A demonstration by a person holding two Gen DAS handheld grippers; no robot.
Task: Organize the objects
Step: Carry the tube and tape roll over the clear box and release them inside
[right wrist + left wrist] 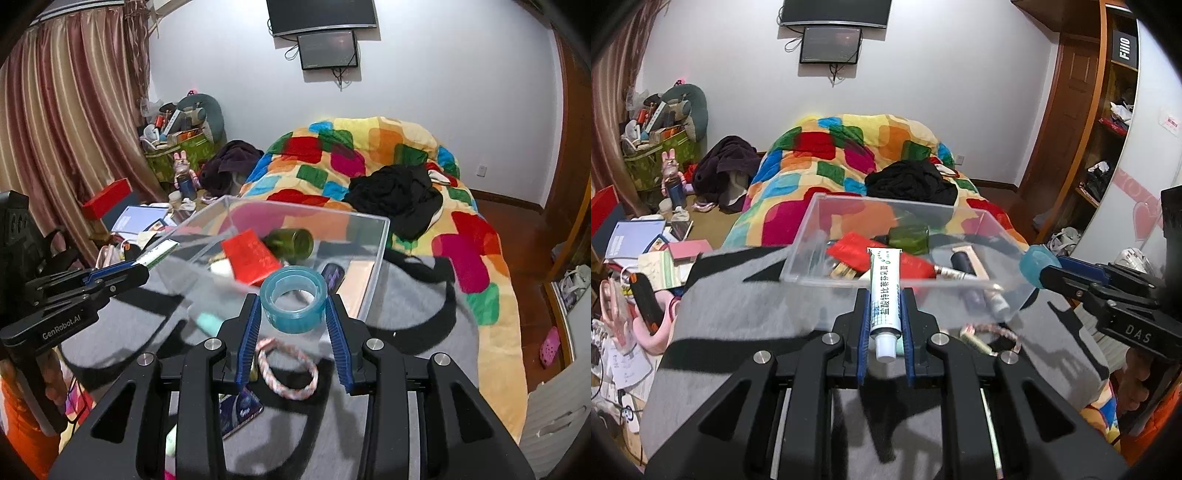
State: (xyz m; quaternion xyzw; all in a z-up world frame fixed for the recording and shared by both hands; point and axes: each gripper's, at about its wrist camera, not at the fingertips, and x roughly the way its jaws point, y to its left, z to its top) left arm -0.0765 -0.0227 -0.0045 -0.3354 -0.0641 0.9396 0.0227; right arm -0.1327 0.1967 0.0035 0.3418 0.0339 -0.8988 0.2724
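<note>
My left gripper (884, 295) is shut on a white ointment tube (884, 291) with green print, held just before the near wall of a clear plastic box (812, 236). My right gripper (293, 301) is shut on a blue tape roll (293, 304), held at the box's (376, 258) near edge. The box sits on a grey cloth (738, 314) and holds a red packet (857, 251), a green bottle (910, 236) and other small items. The right gripper shows in the left wrist view (1039, 266); the left one shows in the right wrist view (142, 267).
A pink-white cord loop (288, 373) and a small dark packet (240, 406) lie on the grey cloth near me. A colourful quilt (849, 155) with black clothes (912, 181) lies behind the box. Clutter of books and boxes (646, 243) fills the left.
</note>
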